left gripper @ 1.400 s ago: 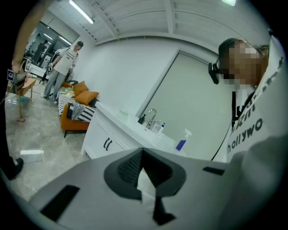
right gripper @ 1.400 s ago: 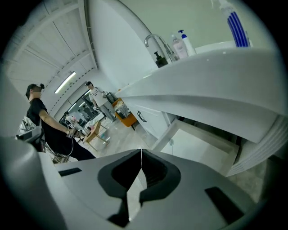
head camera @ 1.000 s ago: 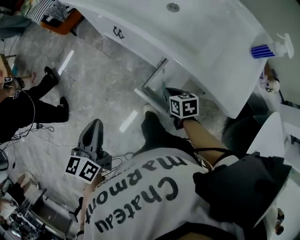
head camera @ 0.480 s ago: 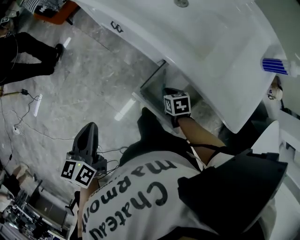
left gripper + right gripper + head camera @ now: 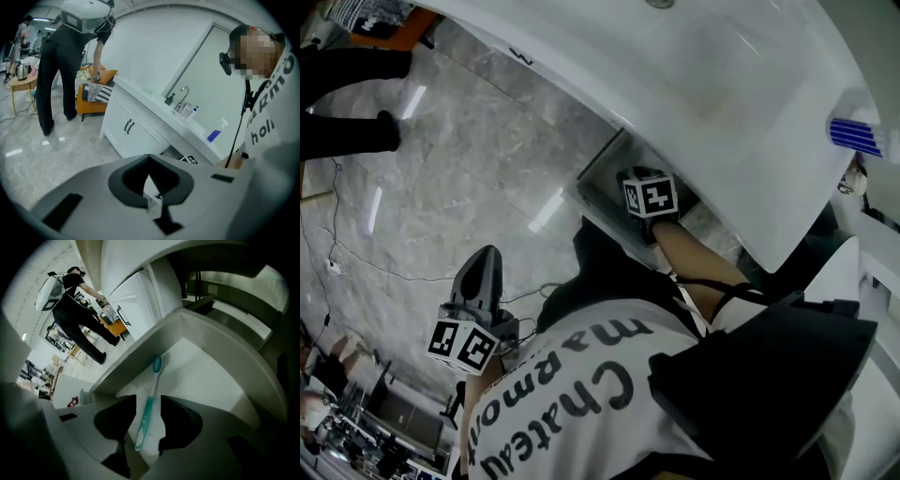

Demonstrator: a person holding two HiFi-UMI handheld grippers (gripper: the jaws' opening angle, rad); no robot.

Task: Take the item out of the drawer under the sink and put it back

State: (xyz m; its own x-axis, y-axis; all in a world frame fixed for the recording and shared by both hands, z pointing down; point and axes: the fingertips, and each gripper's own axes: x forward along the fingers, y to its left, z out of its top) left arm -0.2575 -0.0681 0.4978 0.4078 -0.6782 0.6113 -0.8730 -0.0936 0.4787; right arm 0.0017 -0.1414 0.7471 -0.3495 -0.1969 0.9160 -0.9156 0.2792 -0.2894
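Head view. Your right gripper [image 5: 642, 183] is down inside the open grey pull-out drawer [image 5: 598, 176] under the white moulded sink [image 5: 722, 112]; its marker cube sits just above the drawer's near rim, and the drawer's contents can't be seen from here. Your left gripper [image 5: 486, 262] hangs well apart from the drawer, over the grey marble floor [image 5: 469, 159], doing nothing for the task.

Left gripper view. The jaws are closed together and nothing is between them. The sink front is in the background, well away.

Right gripper view. A teal-and-white plastic toothbrush [image 5: 151, 399] lies flat on the drawer's pale bottom, head end toward one side wall and handle end toward you. The jaws have just been opening; they now stand apart, one on each side of the handle, and neither pad presses on it. So this gripper is released, with the toothbrush between the jaws but not held.

Step in hand (judgement): you are at the toothbrush in the drawer, either at the grasp or at the let-go of the put-back. These frames do not settle which.

Next move (judgement): for the grasp, go down until the pads bracket the thin handle, close squarely, then lift clear of the rim. For the put-back, rise straight out without nudging the handle.
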